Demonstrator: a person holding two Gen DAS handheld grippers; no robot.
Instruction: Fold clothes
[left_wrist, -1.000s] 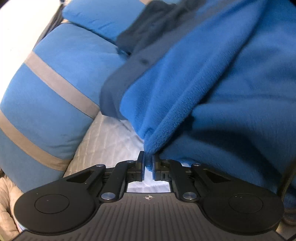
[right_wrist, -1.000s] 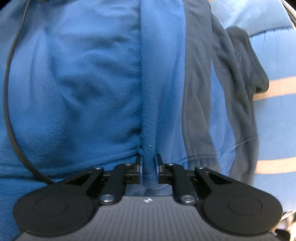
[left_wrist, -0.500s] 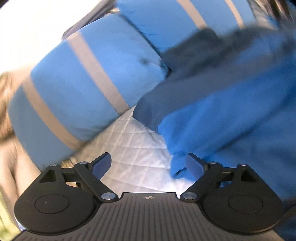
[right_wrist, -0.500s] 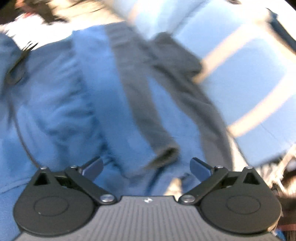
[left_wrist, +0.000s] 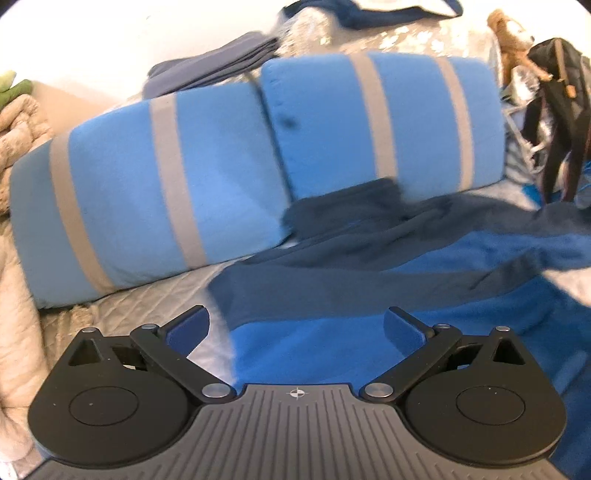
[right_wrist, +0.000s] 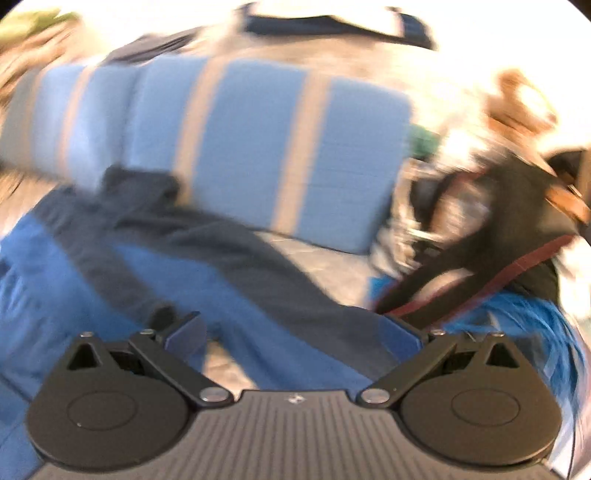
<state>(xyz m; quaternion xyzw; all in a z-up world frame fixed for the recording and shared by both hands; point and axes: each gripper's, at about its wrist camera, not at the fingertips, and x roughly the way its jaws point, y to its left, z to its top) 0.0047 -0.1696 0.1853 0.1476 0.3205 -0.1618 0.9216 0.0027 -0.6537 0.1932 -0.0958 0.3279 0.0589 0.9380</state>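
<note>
A blue fleece garment (left_wrist: 369, 343) with wide dark navy bands (left_wrist: 332, 291) lies spread across a quilted bed (left_wrist: 122, 299), its far edge lapping against two light-blue striped pillows (left_wrist: 166, 192). Both tools hang above it empty: the left tool (left_wrist: 294, 325) has just swung its jaws fully apart with only cloth far beneath, and the right tool (right_wrist: 291, 332), whose jaws have likewise just been opening, stands just as wide with nothing between its blue pads.

The fleece looks thick, soft and light, likely to sag and bunch under its own drape instead of holding a crease; the pile should give the pads good bite. The firmer navy hem or a corner seems the soundest place to pinch, one tool at each end, so the panel lifts flat.

The quilted cover appears soft and yielding, so a low pinch may catch bedding too. Around the bed the room is crowded: folded dark cloths (left_wrist: 221, 62) behind the pillows, a stuffed toy (left_wrist: 509, 33), a black bag (left_wrist: 554, 110) at the right, a beige blanket (left_wrist: 18, 122) at the left. The right view is heavily blurred.
</note>
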